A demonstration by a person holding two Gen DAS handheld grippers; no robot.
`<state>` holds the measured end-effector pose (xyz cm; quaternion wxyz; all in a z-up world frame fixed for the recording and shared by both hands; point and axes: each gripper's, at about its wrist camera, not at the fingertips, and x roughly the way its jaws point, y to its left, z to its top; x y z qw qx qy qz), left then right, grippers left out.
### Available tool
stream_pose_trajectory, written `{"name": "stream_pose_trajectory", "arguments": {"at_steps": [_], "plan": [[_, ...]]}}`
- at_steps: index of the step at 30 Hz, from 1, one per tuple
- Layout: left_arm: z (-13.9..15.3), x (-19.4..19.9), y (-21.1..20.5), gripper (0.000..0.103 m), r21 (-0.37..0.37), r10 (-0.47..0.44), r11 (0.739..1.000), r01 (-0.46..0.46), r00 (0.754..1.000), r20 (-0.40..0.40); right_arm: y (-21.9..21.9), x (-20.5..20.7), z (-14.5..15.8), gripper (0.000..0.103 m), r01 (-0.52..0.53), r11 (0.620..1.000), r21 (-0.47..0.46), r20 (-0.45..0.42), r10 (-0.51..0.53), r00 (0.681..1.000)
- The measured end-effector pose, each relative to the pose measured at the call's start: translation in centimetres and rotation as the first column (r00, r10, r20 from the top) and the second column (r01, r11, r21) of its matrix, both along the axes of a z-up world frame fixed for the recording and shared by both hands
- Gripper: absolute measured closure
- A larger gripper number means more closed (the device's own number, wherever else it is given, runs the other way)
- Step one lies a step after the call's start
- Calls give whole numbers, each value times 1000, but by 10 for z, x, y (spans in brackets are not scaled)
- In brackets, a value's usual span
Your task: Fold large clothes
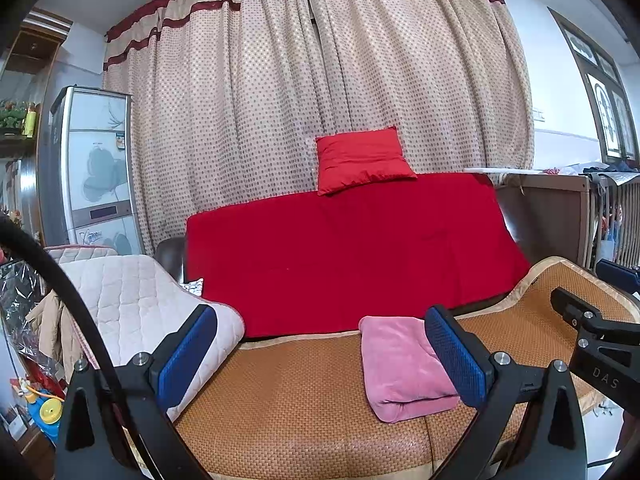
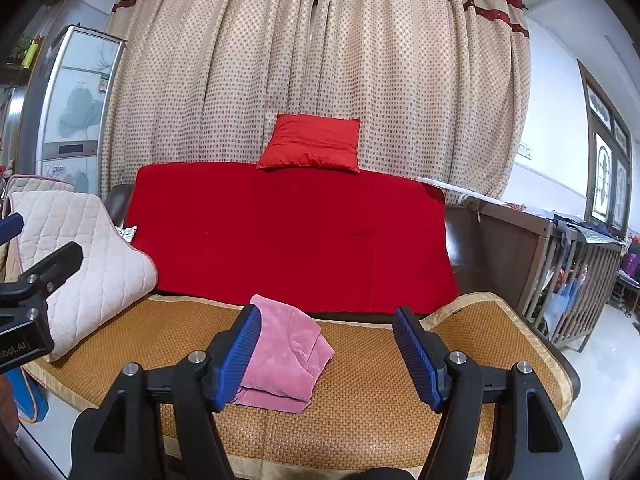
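Note:
A pink garment (image 1: 402, 368) lies folded into a small bundle on the woven mat (image 1: 300, 400) of the sofa seat. It also shows in the right wrist view (image 2: 286, 356). My left gripper (image 1: 320, 360) is open and empty, held above the seat; its right finger overlaps the bundle's right edge in view. My right gripper (image 2: 326, 360) is open and empty, above the mat just right of the bundle. Its left finger overlaps the bundle's left edge in view. Each gripper shows at the edge of the other's view.
A red blanket (image 2: 292, 236) covers the sofa back, with a red cushion (image 2: 312, 144) on top. A quilted beige pad (image 2: 84, 256) drapes the left armrest. A wooden crib (image 2: 572, 276) stands at the right. A dotted curtain (image 2: 320, 60) hangs behind.

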<state>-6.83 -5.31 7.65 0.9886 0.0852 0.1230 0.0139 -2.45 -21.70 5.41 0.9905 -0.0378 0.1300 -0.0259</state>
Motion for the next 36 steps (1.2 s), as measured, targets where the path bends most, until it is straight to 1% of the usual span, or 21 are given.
{"name": "stream_pose_trajectory", "arguments": {"at_steps": [11,25,31,36], "plan": [[-2,2,0,0,-2,-13,1000,13,1000,-17,-3,3,-1,31,2,1000,12,-14,-2,1000],[-6,3,5,0,-16,-14,1000,14,1000,-21,3,9,-5,31,-10,1000,-2,-39,10,999],[-9,5,8,0,-26,-10,1000,9,999,-33,9,14,-9,31,-17,1000,-16,-67,16,998],[-7,3,13,0,-33,-8,999,7,1000,-28,14,16,-13,31,-30,999,-21,-85,28,996]]}}
